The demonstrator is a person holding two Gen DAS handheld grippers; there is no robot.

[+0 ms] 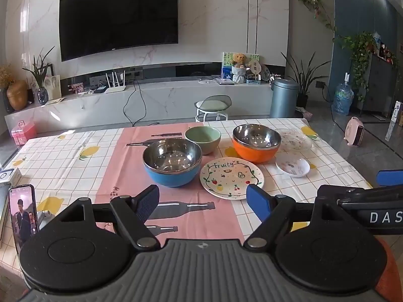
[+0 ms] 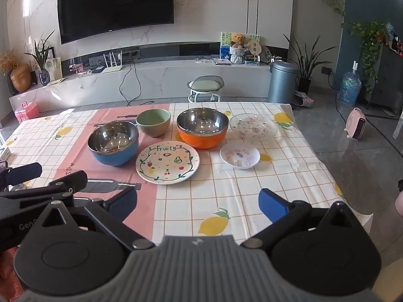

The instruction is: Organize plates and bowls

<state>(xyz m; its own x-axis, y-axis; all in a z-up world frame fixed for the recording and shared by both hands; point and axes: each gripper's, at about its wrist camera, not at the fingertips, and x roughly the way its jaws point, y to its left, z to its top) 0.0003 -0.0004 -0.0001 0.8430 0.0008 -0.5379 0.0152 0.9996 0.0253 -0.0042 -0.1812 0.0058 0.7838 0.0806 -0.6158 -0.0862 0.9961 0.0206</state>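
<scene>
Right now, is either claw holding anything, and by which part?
Nothing is held. The left claw and right claw are both open and empty, short of the Fruity plate and bowls.

phone (image 1: 23, 216) screen blurred, right gripper (image 1: 389, 177) cut off

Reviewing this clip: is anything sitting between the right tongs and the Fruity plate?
Nothing visible does. The right tongs are open, holding nothing, and only bare lemon-print tablecloth lies between them and the Fruity plate. The blue bowl sits to the plate's left and the orange bowl behind it, both off that line.
</scene>
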